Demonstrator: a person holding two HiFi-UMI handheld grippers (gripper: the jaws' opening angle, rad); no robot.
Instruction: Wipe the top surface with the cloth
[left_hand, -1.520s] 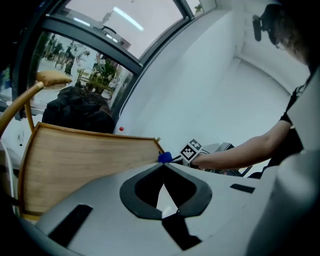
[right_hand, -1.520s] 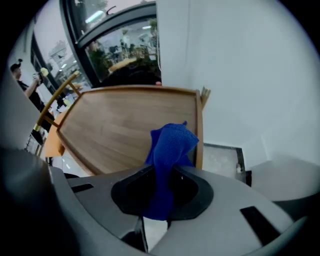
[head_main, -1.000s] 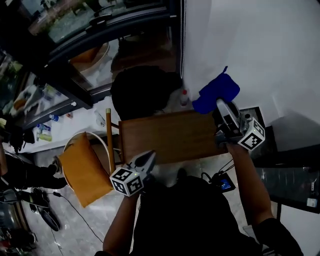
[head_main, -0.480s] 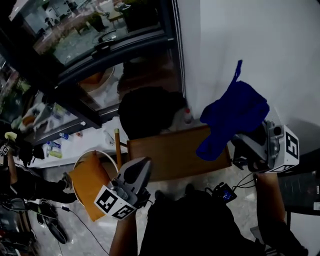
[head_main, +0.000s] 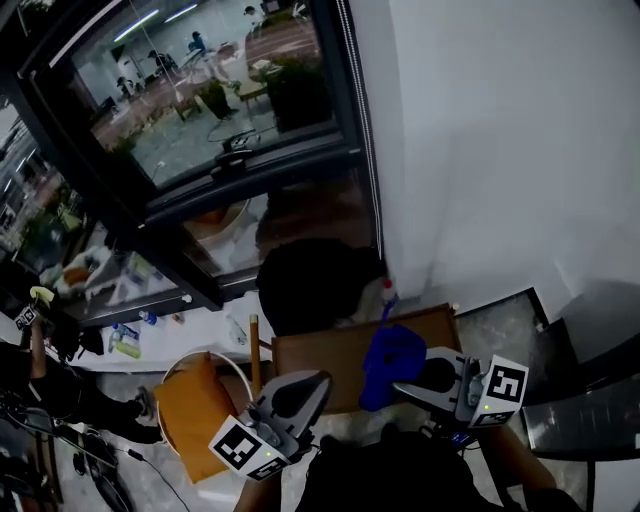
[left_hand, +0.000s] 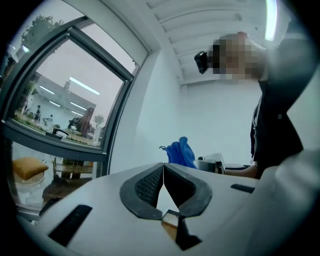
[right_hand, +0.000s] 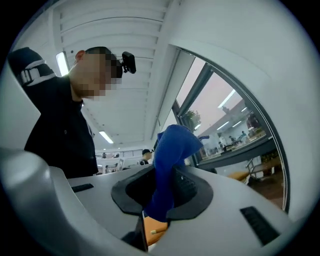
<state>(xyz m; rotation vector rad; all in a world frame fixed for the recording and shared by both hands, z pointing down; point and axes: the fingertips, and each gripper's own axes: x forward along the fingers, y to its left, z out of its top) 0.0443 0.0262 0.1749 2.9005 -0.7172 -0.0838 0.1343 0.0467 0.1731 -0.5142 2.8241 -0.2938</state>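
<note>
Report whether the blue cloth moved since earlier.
Yes. The blue cloth, clamped in the right gripper, dropped from up against the white wall to low over the brown wooden tabletop.

R tongs (right_hand: 159, 192) clamped on blue cloth (right_hand: 170, 160), cloth sticking up; person (right_hand: 60, 125) behind, window (right_hand: 235, 130) at right.

Your left gripper (head_main: 318, 380) and right gripper (head_main: 402, 386) are pale grey shells with black ribbed pads (left_hand: 145, 185), each carrying a white cube (head_main: 245, 447) printed with black square markers. You wear a black top (right_hand: 60, 125) and a small black head camera (right_hand: 128, 61).
</note>
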